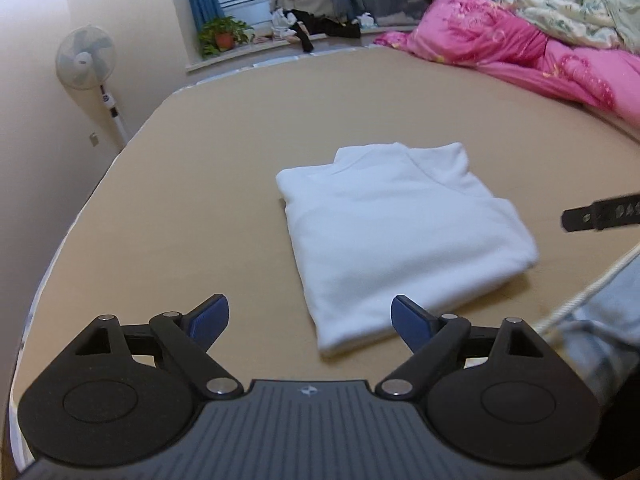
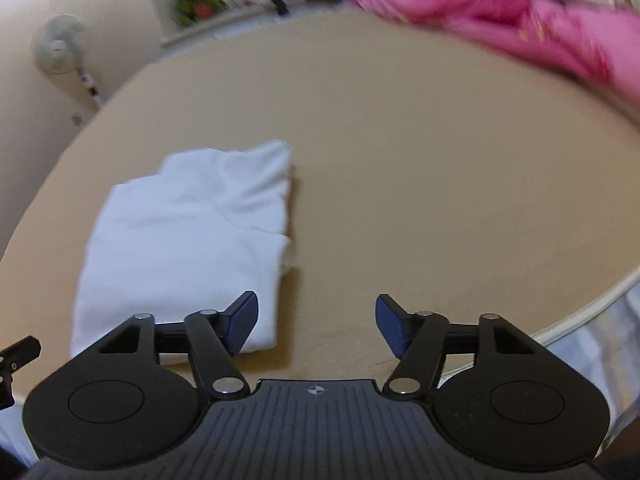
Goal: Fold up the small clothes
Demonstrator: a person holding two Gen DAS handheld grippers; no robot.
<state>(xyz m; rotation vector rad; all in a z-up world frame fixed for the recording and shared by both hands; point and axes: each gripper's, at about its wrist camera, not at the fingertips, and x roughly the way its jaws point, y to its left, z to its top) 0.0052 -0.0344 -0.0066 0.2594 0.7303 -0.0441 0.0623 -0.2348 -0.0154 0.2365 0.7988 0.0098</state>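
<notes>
White shirt (image 1: 400, 236), folded into a neat rectangle, sits flat on the tan bed (image 1: 240, 140) in the left wrist view, a bit right of centre. The left gripper (image 1: 310, 322) hangs above its near edge with fingers (image 1: 210, 322) spread wide, nothing between them, not touching the cloth. Pink blanket (image 1: 520, 56) is bunched at the far right, a fan (image 1: 85, 58) stands by the wall, a potted plant (image 1: 222, 36) on the window ledge. The tip of the other gripper pokes in at the right edge.

Right wrist view is kinda blurry: same shirt (image 2: 180, 240) lies left of centre. The right gripper (image 2: 316, 322) has its fingers (image 2: 390, 326) wide apart too, empty, over bare bed beside the shirt's near right corner.
</notes>
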